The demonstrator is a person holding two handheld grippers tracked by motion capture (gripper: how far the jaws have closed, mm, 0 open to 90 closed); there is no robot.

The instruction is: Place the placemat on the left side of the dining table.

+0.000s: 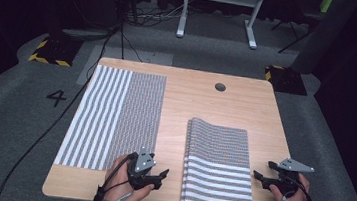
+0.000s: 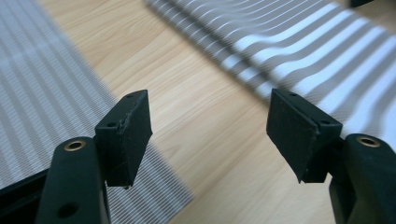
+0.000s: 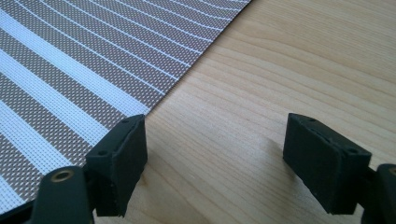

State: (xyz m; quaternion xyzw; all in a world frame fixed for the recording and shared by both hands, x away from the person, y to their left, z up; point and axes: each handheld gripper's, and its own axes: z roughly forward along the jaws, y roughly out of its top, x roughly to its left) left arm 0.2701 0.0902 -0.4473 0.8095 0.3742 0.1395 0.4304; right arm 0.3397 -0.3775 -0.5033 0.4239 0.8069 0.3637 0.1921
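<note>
I have both grippers low at the near edge of the light wooden table (image 1: pixel 182 93), and both are empty. My left gripper (image 1: pixel 154 174) sits between the flat grey-and-white striped woven placemat (image 1: pixel 114 119) on the left and the stack of the same striped mats (image 1: pixel 217 165) to its right; its jaws stand wide apart over bare wood, nothing between the pads (image 2: pixel 128 130). My right gripper (image 1: pixel 265 174) waits just off the stack's right edge, jaws just as wide, with only tabletop between its pads (image 3: pixel 322 158). The top mat of the stack is curled up at its far end, so my worry is the pick: if I come in too deep at the edge I could pinch two or three mats together, and if one hand lifts ahead of the other the mat could twist and drag the stack askew or off the near edge. The only writing I can read is a "4" marked on the grey floor (image 1: pixel 56 97) left of the table; the mats carry no label I can see.
</note>
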